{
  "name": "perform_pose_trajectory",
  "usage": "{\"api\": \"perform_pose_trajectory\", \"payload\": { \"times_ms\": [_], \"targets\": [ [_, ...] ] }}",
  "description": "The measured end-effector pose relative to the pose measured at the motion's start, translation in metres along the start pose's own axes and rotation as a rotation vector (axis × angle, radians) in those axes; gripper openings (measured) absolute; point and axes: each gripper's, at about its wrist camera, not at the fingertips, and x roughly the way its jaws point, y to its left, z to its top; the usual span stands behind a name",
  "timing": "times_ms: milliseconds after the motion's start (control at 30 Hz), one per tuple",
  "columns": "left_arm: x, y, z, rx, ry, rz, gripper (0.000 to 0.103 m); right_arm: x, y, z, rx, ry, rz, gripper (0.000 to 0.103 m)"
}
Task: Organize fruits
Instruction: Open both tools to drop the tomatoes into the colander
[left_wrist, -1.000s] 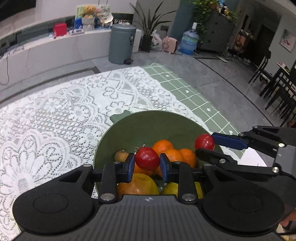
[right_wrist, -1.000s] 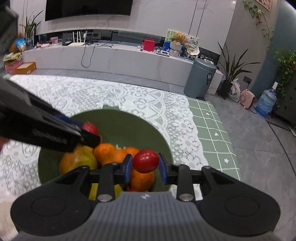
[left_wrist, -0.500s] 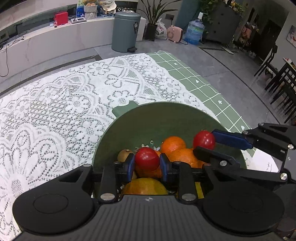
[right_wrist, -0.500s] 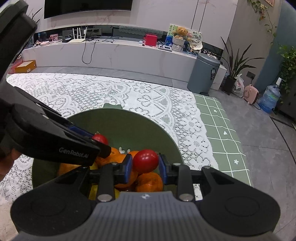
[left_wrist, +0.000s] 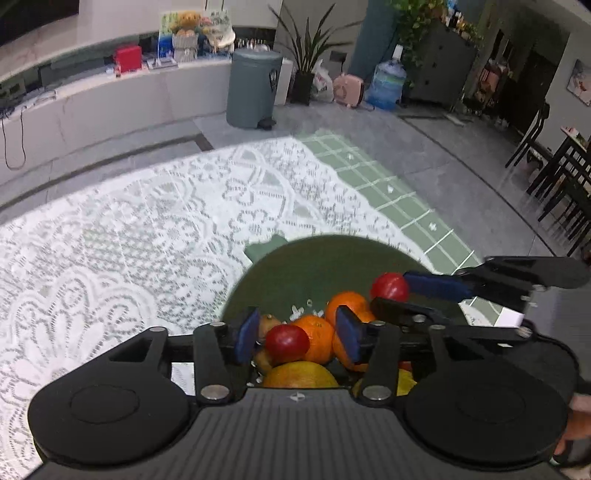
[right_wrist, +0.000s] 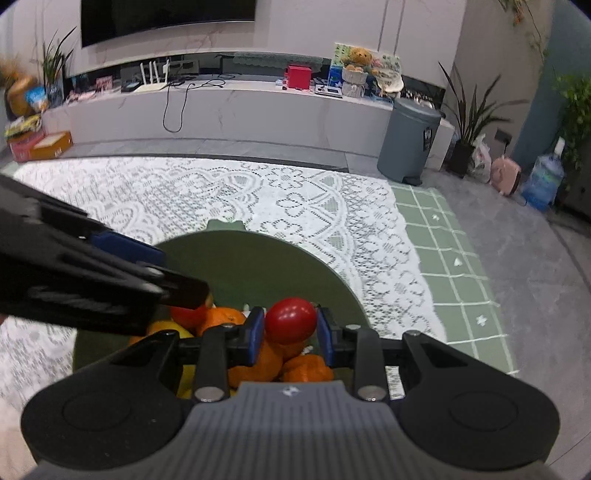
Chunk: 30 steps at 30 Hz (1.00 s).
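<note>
Your left gripper (left_wrist: 295, 334) had just opened, its tomato (left_wrist: 287, 342) loose among the bowl (left_wrist: 295, 266) fruit; your right gripper (right_wrist: 290, 332) clenched another tomato (right_wrist: 290, 320), and the left's arm hid the first in the right view.

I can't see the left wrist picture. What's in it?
The left tongs have just opened, and a red tomato sits loose between them on oranges in a green bowl. The right tongs grip another tomato.

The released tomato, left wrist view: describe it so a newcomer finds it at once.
Find the green bowl on the lace cloth. Between the left gripper's just-opened pads, a red tomato rests on the oranges. The other tomato is pinched in the right gripper.
</note>
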Motion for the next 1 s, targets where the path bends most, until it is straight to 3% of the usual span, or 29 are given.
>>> {"api": "perform_pose_trajectory", "payload": {
  "times_ms": [267, 733, 1000],
  "targets": [
    [-0.039, 0.005, -0.012, 0.006, -0.098, 0.034, 0.066, 0.016, 0.007, 0.011, 0.056, 0.033, 0.003, 0.028],
    [-0.061, 0.02, -0.042, -0.013, -0.096, 0.111, 0.066, 0.039, 0.02, 0.011, 0.072, 0.096, -0.033, 0.03],
    [-0.077, 0.025, -0.05, -0.034, -0.12, 0.116, 0.066, 0.016, 0.026, 0.015, 0.052, 0.056, -0.051, 0.053]
  ]
}}
